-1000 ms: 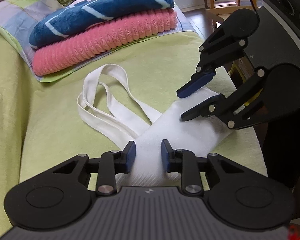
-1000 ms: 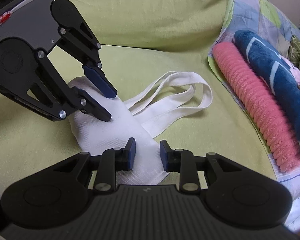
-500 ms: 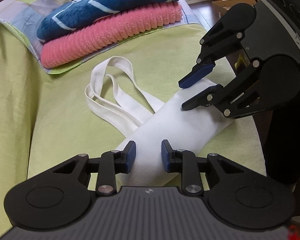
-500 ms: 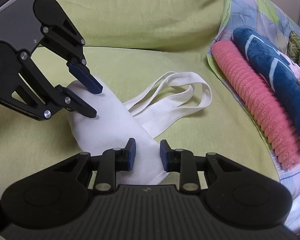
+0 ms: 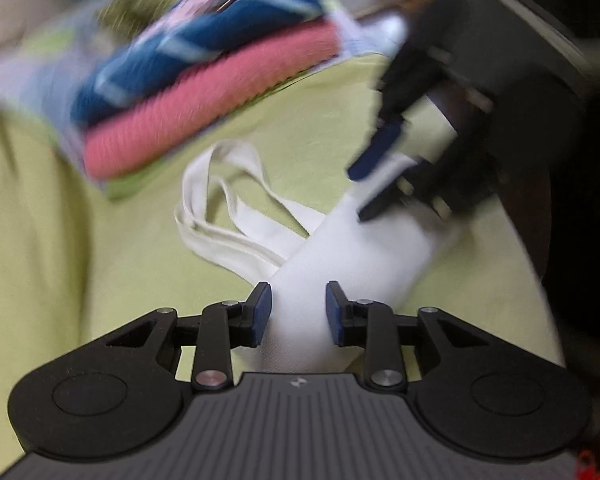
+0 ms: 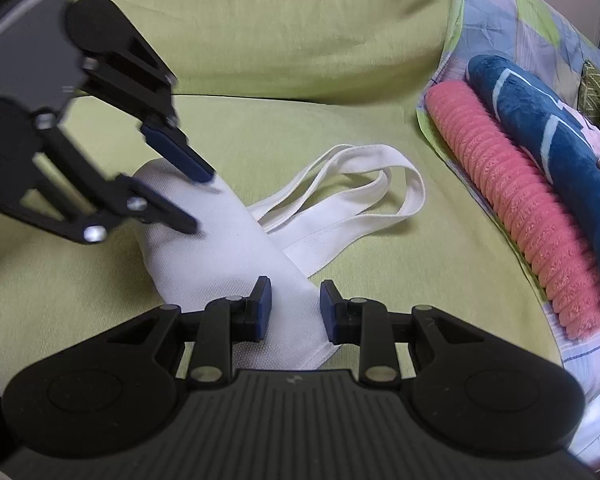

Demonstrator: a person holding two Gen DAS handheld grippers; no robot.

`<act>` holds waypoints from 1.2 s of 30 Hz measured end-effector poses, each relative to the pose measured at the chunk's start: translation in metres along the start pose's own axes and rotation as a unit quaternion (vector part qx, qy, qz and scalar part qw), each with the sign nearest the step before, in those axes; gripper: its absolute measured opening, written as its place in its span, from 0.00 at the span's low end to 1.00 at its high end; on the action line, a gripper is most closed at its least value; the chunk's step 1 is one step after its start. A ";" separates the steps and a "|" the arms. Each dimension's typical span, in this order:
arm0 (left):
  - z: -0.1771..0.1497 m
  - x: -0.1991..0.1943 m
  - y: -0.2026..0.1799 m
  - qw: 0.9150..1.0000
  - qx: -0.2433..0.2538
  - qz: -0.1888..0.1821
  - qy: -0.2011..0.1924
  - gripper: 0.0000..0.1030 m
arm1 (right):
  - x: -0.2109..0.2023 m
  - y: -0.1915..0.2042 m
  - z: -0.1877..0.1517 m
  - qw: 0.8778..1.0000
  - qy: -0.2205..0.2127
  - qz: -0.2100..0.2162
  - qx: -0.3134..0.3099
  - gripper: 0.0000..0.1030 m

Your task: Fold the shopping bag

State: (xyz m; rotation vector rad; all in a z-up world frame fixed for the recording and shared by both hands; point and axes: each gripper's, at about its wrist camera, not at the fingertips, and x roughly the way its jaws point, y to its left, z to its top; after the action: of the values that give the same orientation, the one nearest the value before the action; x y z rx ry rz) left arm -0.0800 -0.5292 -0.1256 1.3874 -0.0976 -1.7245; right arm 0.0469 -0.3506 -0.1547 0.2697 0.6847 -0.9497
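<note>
A white cloth shopping bag (image 5: 356, 248) lies folded into a narrow band on the yellow-green sofa seat, and also shows in the right wrist view (image 6: 216, 240). Its handles (image 6: 360, 196) loop out to the side, as the left wrist view (image 5: 224, 200) also shows. My left gripper (image 5: 298, 312) is open over one end of the band; in the right wrist view (image 6: 196, 200) it hovers open at the far end. My right gripper (image 6: 294, 306) is open over the other end; in the left wrist view (image 5: 364, 192) it touches the bag.
A pink ribbed towel (image 6: 512, 204) and a blue blanket (image 6: 548, 140) are stacked on a patchwork cloth beside the bag, and show blurred in the left wrist view (image 5: 204, 112). The sofa backrest (image 6: 260, 20) rises behind. The seat edge drops off near my right gripper.
The left gripper has swung and its view is now blurred. The bag has been drawn into a narrower band. Both grippers stay open.
</note>
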 end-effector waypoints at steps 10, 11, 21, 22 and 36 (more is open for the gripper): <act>-0.019 0.020 -0.047 0.982 0.175 0.049 0.047 0.55 | -0.001 -0.001 -0.002 1.000 -0.009 -0.001 -0.003 0.24; -0.019 0.027 -0.048 0.982 0.175 0.050 0.053 0.55 | 0.000 -0.001 -0.001 1.000 -0.009 -0.002 -0.002 0.24; -0.017 0.040 -0.046 0.984 0.158 0.054 0.065 0.54 | -0.020 0.005 -0.001 0.994 -0.067 -0.014 -0.090 0.37; -0.017 0.040 -0.047 0.984 0.158 0.055 0.064 0.54 | -0.027 0.005 -0.002 0.992 -0.076 -0.002 -0.096 0.42; -0.018 0.041 -0.043 0.984 0.159 0.049 0.058 0.54 | 0.006 0.045 -0.045 0.924 -0.066 -0.049 -0.373 0.55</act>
State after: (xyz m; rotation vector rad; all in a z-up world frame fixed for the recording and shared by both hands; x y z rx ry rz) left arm -0.0888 -0.5232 -0.1867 1.6826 -0.3845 -1.5908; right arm 0.0671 -0.3069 -0.1964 -0.5041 0.8887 -0.7305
